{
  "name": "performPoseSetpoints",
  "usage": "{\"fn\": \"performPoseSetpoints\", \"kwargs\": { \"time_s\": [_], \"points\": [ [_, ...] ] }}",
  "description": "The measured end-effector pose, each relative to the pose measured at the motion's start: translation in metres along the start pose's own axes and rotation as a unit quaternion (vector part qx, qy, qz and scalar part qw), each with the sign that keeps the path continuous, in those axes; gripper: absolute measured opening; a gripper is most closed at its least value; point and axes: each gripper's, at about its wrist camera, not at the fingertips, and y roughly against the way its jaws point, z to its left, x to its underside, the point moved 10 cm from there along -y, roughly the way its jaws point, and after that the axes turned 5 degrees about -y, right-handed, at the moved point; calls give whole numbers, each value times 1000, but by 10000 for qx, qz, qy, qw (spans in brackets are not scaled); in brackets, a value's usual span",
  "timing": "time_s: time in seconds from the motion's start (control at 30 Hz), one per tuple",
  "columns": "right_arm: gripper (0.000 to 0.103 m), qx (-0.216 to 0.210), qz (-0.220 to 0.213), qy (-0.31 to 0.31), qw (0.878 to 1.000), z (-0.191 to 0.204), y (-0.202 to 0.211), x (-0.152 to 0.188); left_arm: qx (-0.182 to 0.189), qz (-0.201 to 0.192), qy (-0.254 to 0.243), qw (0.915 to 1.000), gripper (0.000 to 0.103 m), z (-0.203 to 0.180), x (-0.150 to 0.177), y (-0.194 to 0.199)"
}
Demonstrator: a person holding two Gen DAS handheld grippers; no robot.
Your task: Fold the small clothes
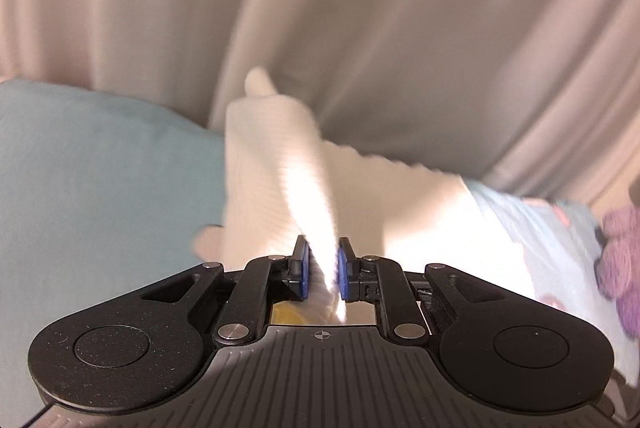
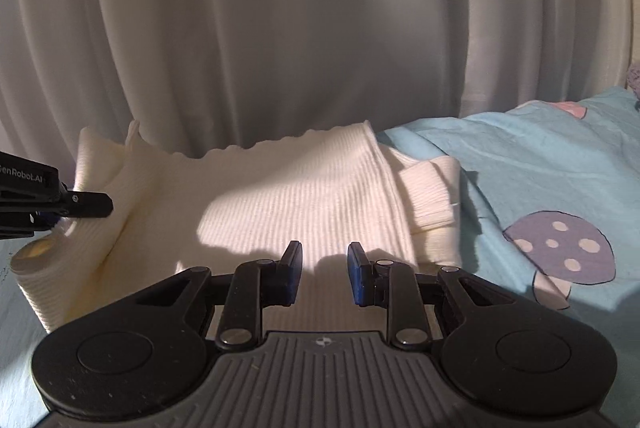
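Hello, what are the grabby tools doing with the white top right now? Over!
Left tool shut on white ribbed top, lifting its edge. Right tool over the top, grip unclear. Nothing in the way.

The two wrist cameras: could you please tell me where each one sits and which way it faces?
Left wrist: sits on the left gripper, looking along its fingers, which pinch a raised fold of the white ribbed garment; curtain behind.
Right wrist: sits on the right gripper, fingers apart over the garment on the blue mushroom-print sheet; the left gripper shows at the picture's left edge.
Shared: garment, sheet, curtain.
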Motion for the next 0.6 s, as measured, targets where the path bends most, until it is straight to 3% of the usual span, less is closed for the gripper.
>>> {"fn": "performPoseSetpoints", "kwargs": {
  "time_s": [0.1,0.13,0.2,0.23,0.27,0.33,0.4,0.43,0.47,0.53,0.6],
  "points": [
    [23,36,6,-11,10000,-5,3,2,-8,182,-219,9996,14,-20,20,-23],
    [23,32,2,15,10000,-6,4,3,6,61,-194,9998,14,-22,22,-26],
    [23,11,32,49,10000,-6,5,5,125,-125,-262,9995,21,-26,25,-23],
    [24,3,46,47,10000,-7,5,6,257,-140,-264,9992,29,-27,26,-21],
    [24,-3,64,36,10000,-7,5,6,432,-77,-275,9987,34,-27,26,-17],
    [24,-21,75,27,10000,-7,5,6,569,84,-185,9982,34,-24,24,-2],
    [24,-60,66,33,10000,-7,5,5,789,-62,5,9969,35,-20,16,21],
    [24,-73,67,32,9999,-6,5,4,807,-309,102,9962,41,-17,10,36],
    [24,-94,63,26,9999,-6,4,3,714,-482,131,9962,45,-10,7,44],
    [24,-154,62,31,9999,-3,4,2,75,-715,120,9973,45,7,4,50],
    [24,-226,52,61,9997,2,3,1,-452,-583,82,9972,44,25,11,40]
  ]
}}
